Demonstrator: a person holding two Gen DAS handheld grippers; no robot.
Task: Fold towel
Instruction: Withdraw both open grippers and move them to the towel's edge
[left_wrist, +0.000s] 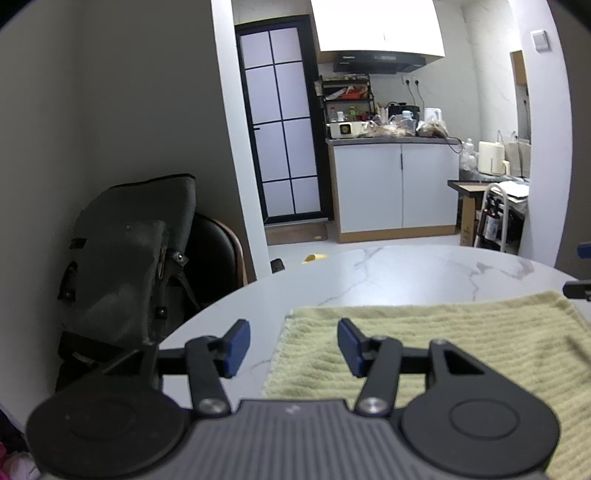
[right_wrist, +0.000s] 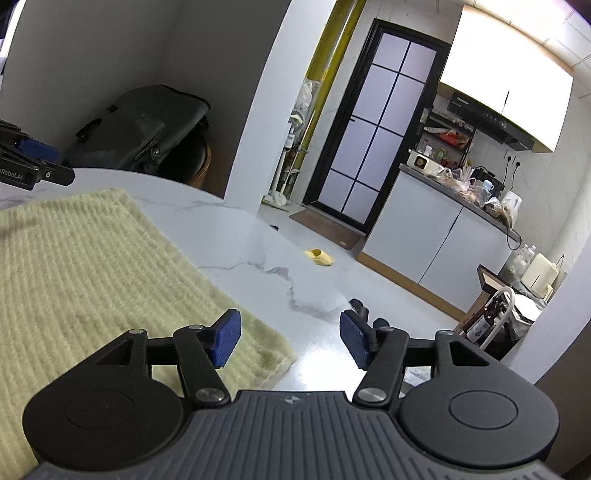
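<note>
Currently, a pale green ribbed towel (left_wrist: 424, 350) is laid flat on a round white marble-patterned table (left_wrist: 406, 269). The left gripper (left_wrist: 293, 345) is held with its blue-padded fingers (left_wrist: 236, 347) spread wide apart and nothing between them; it is positioned over the towel's left edge, with one pad above bare tabletop and the other above the cloth. Whether the pads touch the surface cannot be told.

From the right wrist view, the right gripper (right_wrist: 291, 338) is likewise seen with its fingers (right_wrist: 227, 338) well apart and nothing held. It is positioned over the towel's (right_wrist: 92, 266) right edge near a corner, one pad over the fabric and the other over the table (right_wrist: 258, 240). The left gripper (right_wrist: 33, 162) is seen at the far left of this view, beyond the towel.

Beyond the table, a dark backpack (left_wrist: 129, 258) is seen resting on a chair against the wall. A black-framed glass door (left_wrist: 280, 122) and a white kitchen cabinet (left_wrist: 395, 184) with a cluttered countertop are seen farther back, and a yellow slipper (right_wrist: 319, 256) lies on the floor.
</note>
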